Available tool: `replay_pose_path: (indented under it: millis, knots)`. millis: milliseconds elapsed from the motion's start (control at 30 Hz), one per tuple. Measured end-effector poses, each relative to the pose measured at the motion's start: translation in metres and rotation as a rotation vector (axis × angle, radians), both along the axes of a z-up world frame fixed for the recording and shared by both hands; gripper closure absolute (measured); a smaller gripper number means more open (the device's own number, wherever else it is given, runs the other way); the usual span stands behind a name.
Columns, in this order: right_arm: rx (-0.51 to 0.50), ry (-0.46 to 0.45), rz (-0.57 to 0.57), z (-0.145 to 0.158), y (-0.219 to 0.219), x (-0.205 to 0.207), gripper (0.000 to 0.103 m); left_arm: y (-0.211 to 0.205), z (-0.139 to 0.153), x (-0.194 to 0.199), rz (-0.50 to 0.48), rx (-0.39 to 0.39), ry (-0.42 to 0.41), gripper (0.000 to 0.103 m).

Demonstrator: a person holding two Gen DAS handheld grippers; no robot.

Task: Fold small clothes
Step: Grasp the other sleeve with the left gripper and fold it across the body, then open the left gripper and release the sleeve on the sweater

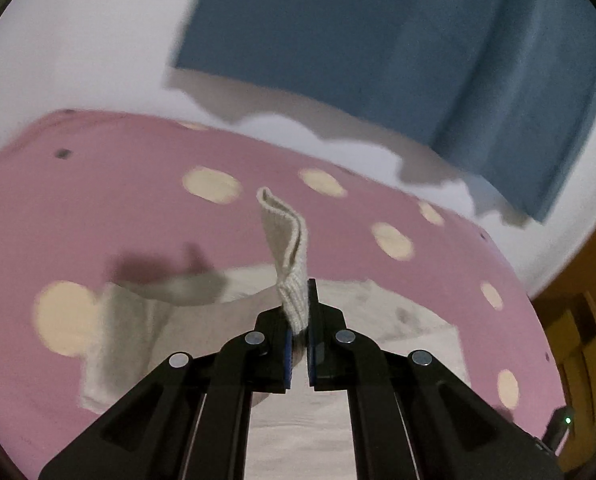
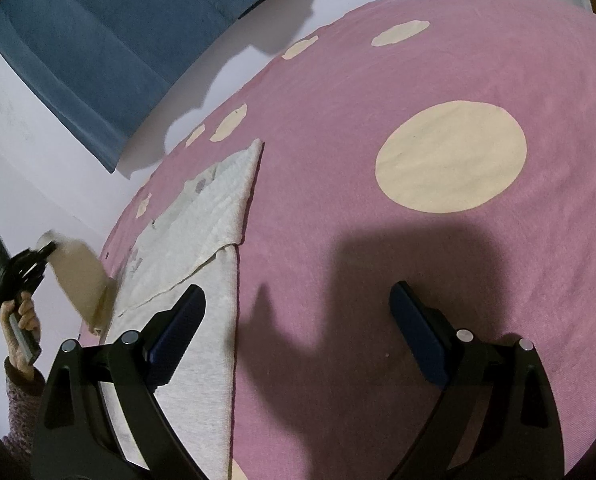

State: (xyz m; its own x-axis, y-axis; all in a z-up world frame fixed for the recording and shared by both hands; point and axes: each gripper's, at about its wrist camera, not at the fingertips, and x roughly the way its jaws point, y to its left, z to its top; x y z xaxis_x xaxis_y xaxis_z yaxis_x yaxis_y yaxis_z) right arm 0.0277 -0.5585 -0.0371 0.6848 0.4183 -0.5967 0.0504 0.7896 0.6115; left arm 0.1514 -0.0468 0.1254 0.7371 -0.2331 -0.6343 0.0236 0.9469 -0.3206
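1. Garment, a small cream knit piece, lies spread on a pink cloth with cream dots, towards that cloth's left side in the right wrist view.
2. One ribbed cuff or hem end of the garment is pinched in the left tool; its jaws are closed tight on the fabric, and the strip stands up past the fingertips with its tip curled over.
3. In the right wrist view the left tool is out at the left edge, off the pink cloth, with a flap of the garment stretched from it back down to the rest of the piece.
4. A person's hand grips the left tool's handle, and a mauve knitted sleeve shows below it.
5. Right tool hangs above the pink cloth with its jaws spread wide and nothing between them; its left finger is over the garment's near edge, its right finger over bare pink cloth.
6. Whether the left finger touches the fabric I cannot tell.
7. A dark shadow falls on the pink cloth between the right tool's fingers.
8. Beyond the pink cloth is a white surface with a blue cloth lying on it.
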Motion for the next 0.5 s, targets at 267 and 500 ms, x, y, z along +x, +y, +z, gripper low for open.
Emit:
replay_pose_path:
  millis: [267, 500]
  knots:
    - [0.011, -0.004, 0.0, 0.0, -0.002, -0.001, 0.01, -0.125, -0.055, 0.031, -0.165, 0.1, 0.078, 0.098]
    - [0.02, -0.006, -0.001, 0.0, -0.002, -0.001, 0.009, -0.165, -0.105, 0.04, -0.217, 0.139, 0.159, 0.098]
